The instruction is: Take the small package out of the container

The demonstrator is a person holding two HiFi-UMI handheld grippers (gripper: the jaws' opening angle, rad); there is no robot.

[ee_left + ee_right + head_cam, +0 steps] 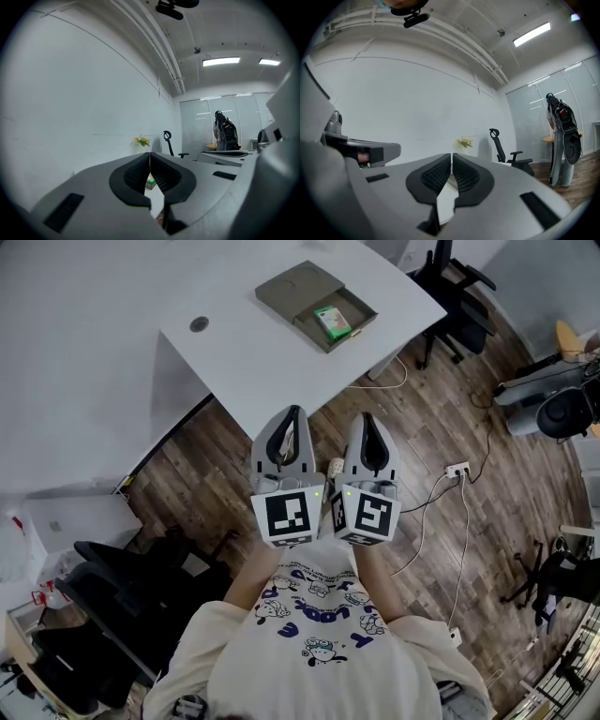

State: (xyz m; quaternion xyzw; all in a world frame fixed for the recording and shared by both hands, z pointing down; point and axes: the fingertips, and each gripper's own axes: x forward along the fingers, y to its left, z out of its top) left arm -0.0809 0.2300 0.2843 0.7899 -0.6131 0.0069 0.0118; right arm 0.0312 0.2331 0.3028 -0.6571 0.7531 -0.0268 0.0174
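Observation:
An open brown box (298,289) lies on the white table (262,343), with a small green package (331,322) in its right compartment. Both grippers are held side by side over the wooden floor, well short of the table's near corner. My left gripper (295,412) is shut with nothing between its jaws. My right gripper (368,419) is shut and empty too. Through the gap under the left jaws, a sliver of the green package (150,182) shows in the left gripper view. In the right gripper view the jaw tips (452,154) meet, with a strip of the table beneath them.
A black office chair (459,296) stands at the table's far right. Cables and a power strip (457,470) lie on the floor to the right. A round grommet (199,324) sits in the tabletop. Dark chairs and bags (131,606) crowd the lower left.

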